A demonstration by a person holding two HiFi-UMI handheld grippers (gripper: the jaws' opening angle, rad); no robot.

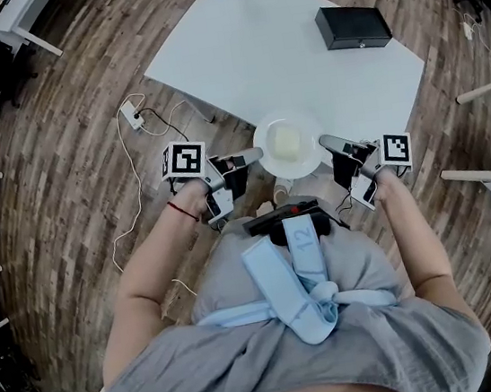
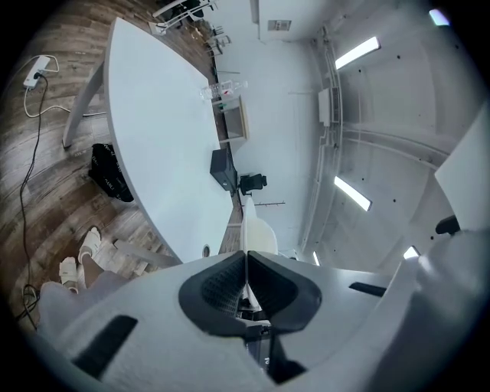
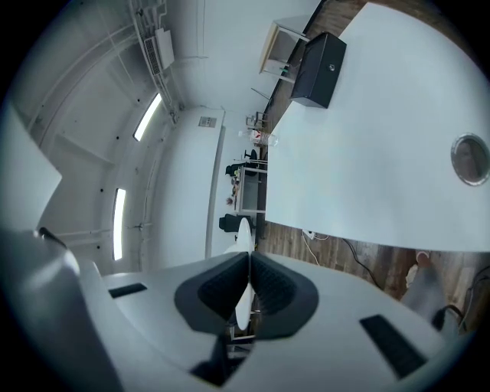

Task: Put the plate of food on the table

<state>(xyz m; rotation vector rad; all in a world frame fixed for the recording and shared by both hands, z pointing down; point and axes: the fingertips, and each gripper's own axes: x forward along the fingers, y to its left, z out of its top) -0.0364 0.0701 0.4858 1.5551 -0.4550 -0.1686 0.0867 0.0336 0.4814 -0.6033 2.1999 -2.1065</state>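
Two grippers share one white plate (image 1: 311, 159) between them. The left gripper (image 1: 252, 155) has its left rim and the right gripper (image 1: 327, 142) its right rim, so neither hand is nearer, and the line from grip to grip runs across the person's front, roughly along the near edge of the white table (image 1: 234, 47). The plate carries a pale mound of food (image 1: 286, 142) at its centre. It sits at that near edge, mostly over the tabletop, with its near part out over the wooden floor (image 1: 82, 195). Both gripper views look down onto the tabletop, so I judge the plate to be carried a little above it rather than resting, though the head view cannot settle whether they touch. In the left gripper view the dark ribbed pads (image 2: 222, 287) are pressed together on the plate's thin rim, and the plate (image 2: 253, 230) shows edge-on beyond them. In the right gripper view the pads (image 3: 272, 295) likewise pinch a white sliver of the rim (image 3: 243, 302). The coming move is probably forward and down onto open tabletop—both hands level so the food does not slide. The black box (image 1: 353, 26) lies well apart, farther back on the right.
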